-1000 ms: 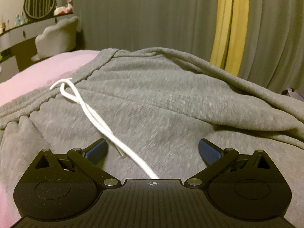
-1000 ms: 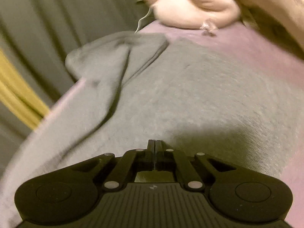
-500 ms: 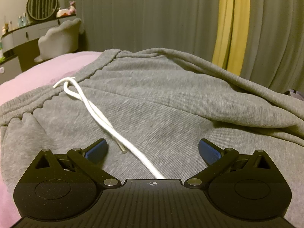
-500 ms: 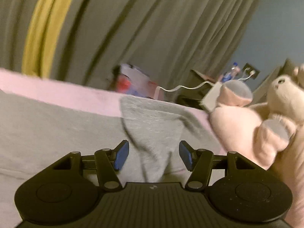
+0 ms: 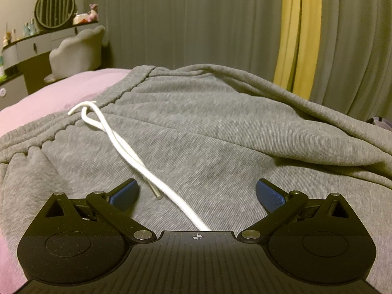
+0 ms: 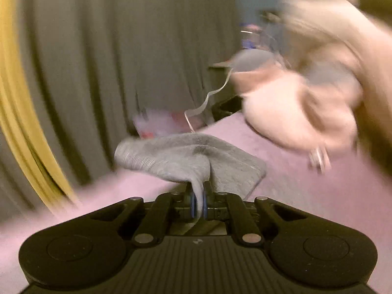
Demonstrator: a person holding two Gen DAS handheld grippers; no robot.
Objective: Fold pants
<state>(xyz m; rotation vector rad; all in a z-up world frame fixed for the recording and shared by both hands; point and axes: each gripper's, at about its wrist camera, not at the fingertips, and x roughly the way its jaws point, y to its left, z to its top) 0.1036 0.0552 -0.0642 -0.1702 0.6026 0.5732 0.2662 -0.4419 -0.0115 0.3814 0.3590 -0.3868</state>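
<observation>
Item 1. Right gripper: jaws clamped on a pinch of grey cloth, the leg end of the pants, at lower centre of the right wrist view. The fold of cloth runs up out of the jaws and spreads into a bunched cuff just above them, lifted clear of the bed. Judged purpose: a hold on the hem so that the leg can be carried over toward the waist for a fold. The view is blurred.

Item 2. Left gripper: jaws wide apart, nothing between them but the cloth lying below. It hangs low over the upper part of the pants near the waist. Judged purpose: ready to pin or take the waist end while the other hand brings the leg across.

Item 3. Drawstring: white, doubled, running from the waistband at left centre down to the lower middle of the frame, passing between the open jaws. One tip lies just beside the left pad. Loose, and likely to get trapped in a fold.

Item 4. Pants, overall: grey, spread on the pink bed, a long ridge across the right of the left view.

Item 5. Surroundings: plush toy, upper right of the right view, resting on the bed beyond the cuff. Curtain, grey with a yellow strip, behind the bed.
</observation>
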